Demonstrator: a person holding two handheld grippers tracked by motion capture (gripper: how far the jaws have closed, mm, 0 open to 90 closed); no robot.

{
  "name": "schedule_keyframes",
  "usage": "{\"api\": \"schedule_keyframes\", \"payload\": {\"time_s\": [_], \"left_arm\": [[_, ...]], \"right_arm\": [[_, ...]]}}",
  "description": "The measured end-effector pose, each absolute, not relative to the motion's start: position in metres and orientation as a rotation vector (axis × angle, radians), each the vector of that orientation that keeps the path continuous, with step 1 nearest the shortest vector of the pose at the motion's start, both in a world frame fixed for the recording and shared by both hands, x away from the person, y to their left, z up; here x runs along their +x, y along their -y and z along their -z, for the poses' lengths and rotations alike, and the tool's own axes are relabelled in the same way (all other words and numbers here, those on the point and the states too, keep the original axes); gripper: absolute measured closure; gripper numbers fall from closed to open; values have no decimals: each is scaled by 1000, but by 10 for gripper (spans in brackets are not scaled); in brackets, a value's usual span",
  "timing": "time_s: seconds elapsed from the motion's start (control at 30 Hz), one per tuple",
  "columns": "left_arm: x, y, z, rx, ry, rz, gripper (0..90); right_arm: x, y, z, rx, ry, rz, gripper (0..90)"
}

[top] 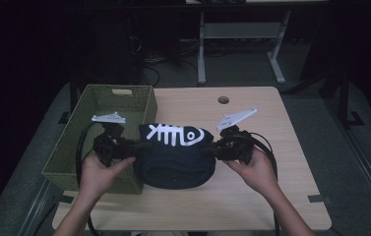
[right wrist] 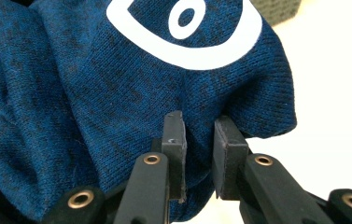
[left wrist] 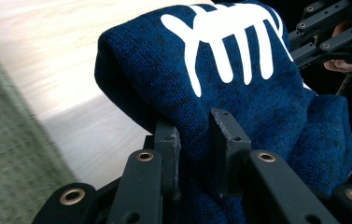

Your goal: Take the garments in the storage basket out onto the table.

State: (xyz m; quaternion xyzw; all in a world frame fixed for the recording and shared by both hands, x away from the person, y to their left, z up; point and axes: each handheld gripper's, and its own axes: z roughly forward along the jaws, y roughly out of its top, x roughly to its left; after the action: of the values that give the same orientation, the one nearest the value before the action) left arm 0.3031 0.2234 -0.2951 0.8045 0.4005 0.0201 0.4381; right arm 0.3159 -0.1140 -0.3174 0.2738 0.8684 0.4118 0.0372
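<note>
The left gripper point(left wrist: 197, 140) and right gripper point(right wrist: 199, 144) each pinch one end of a folded navy sweater point(top: 175, 155) at centre frame. A green basket point(top: 75, 142) sits just left. Gripper views reveal its knit weave.

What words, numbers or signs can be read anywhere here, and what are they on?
No words, letters or numbers can be read anywhere.
The one sign is a white fish skeleton, a picture with ribs and a ringed eye, printed on the dark blue knitted garment held between the left tongs and the right tongs.
The green basket and the table bear no marking.
</note>
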Motion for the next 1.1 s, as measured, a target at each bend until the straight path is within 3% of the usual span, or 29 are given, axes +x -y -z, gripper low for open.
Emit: {"api": "schedule_keyframes", "payload": {"time_s": [1.1], "left_arm": [[327, -339, 282, 1937, -1099, -92, 733]], "right_arm": [[365, -1, 294, 741, -2710, -1311, 766]]}}
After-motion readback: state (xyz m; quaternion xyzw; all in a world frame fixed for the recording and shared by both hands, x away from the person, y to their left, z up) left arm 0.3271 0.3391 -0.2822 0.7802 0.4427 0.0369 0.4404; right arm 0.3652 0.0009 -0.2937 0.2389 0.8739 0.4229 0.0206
